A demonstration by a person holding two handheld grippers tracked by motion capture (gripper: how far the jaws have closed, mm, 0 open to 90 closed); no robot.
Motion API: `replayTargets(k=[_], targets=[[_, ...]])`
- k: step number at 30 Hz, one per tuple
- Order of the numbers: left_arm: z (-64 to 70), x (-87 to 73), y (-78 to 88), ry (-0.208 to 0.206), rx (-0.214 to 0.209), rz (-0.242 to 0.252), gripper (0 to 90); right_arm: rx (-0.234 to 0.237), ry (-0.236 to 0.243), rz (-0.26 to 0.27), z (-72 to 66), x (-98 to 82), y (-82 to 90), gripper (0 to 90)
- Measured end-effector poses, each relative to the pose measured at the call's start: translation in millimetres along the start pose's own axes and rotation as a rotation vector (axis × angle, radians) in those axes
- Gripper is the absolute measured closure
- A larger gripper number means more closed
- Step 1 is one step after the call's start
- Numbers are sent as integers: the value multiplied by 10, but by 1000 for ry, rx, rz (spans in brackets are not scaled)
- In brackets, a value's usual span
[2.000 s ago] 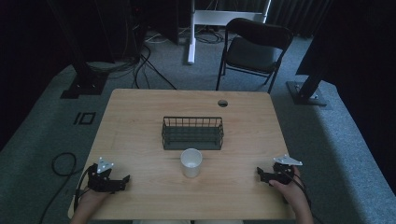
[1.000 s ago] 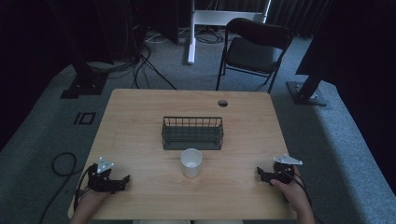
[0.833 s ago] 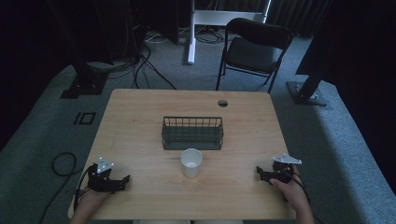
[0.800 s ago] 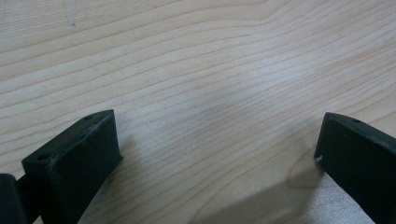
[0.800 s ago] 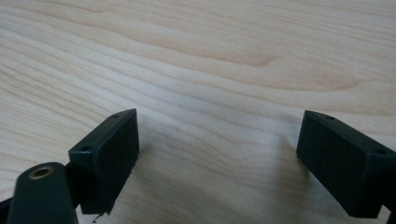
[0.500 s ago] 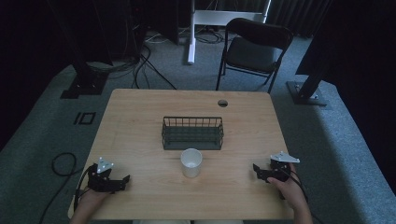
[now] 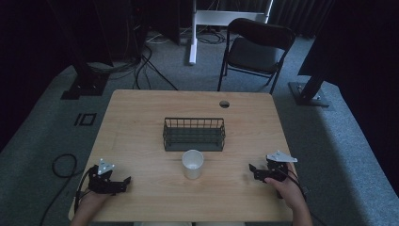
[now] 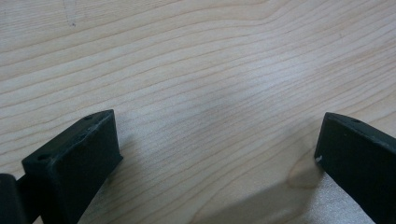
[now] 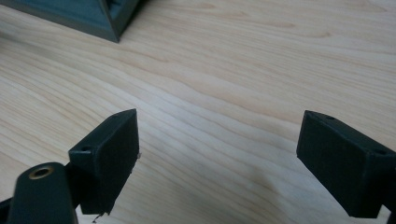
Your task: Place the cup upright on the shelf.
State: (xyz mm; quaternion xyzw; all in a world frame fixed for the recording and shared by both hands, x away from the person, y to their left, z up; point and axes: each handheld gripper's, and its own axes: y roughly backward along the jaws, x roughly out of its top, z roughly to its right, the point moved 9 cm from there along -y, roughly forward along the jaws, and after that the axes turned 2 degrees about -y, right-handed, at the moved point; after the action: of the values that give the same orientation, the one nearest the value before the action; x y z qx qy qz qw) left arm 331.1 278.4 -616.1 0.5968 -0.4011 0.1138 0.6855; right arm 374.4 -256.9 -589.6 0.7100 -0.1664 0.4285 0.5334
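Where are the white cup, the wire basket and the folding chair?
white cup (image 7: 193,163), high view, on its side wall just below the rim.
wire basket (image 7: 194,124), high view, on its far wire wall.
folding chair (image 7: 251,54), high view, on its seat.

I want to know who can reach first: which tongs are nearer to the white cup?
Right. The right tongs lie to the right of the white cup, nearly level with it. The left tongs lie farther away, to its left and closer to the person.

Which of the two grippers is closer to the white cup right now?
The right gripper looks somewhat closer to the white cup. The left gripper sits lower, near the table's front-left corner, with more bare wood between. Both are open and empty.
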Motion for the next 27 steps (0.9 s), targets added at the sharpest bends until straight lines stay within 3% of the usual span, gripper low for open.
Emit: replayTargets(k=[12,27], targets=[[0,0,0,0,0,0,2,47,31,15,-193,96,-36,128],[0,0,0,0,0,0,1,144,82,25,-560,205,-89,128]])
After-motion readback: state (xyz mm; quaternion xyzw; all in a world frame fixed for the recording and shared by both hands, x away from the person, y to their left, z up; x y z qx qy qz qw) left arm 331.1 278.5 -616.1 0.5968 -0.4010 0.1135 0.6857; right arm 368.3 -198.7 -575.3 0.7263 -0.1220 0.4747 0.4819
